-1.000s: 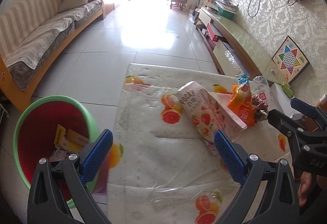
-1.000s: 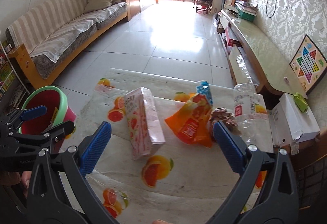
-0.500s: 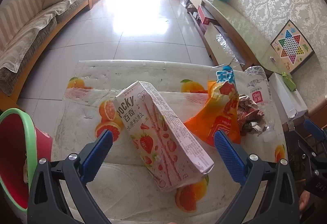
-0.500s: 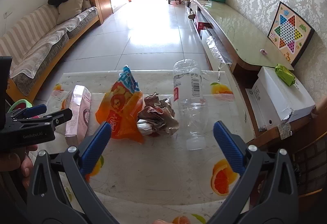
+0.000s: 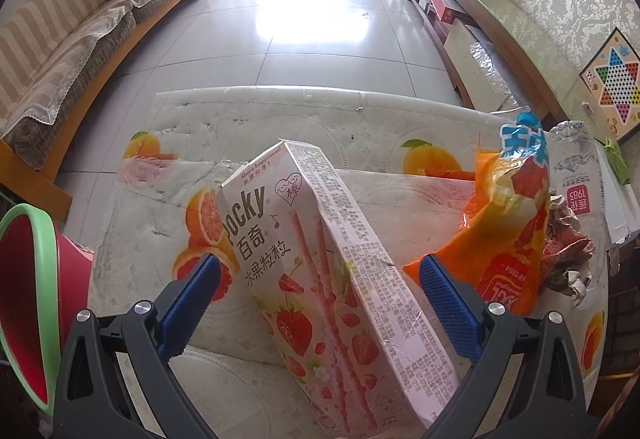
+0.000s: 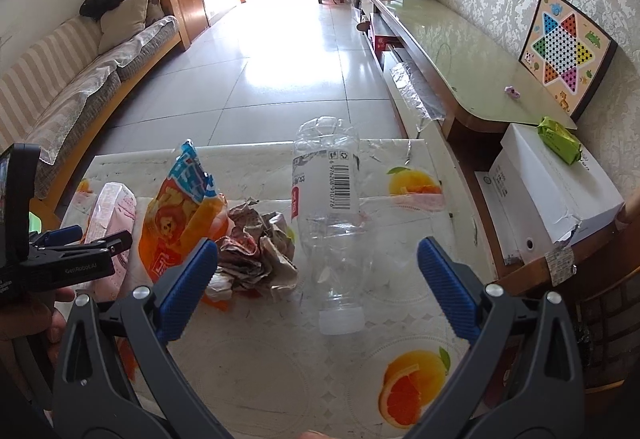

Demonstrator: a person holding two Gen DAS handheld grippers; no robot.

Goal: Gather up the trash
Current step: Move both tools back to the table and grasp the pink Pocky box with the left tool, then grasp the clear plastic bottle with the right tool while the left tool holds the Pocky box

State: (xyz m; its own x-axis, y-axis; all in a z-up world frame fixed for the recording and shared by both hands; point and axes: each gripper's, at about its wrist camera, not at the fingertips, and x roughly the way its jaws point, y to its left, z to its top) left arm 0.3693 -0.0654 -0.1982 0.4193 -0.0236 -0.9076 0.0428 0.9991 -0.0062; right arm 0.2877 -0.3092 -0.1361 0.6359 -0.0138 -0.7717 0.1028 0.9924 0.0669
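Lying between left tool (image 5: pixel 316 291) fingers: Pocky box (image 5: pixel 320 279)

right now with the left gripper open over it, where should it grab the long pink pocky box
Grip the long pink strawberry Pocky box across its narrow width, near the middle, closing on its two long side faces. It lies flat on the fruit-print table cover, running lengthwise between the open left gripper, so coming straight down from above should work; the orange snack bag sits close on its right.

Fruit-print table (image 6: pixel 408 371) carries Pocky box (image 5: pixel 336 279), orange snack bag (image 6: pixel 180 215), crumpled paper (image 6: pixel 260 251), plastic bottle (image 6: pixel 332 223).
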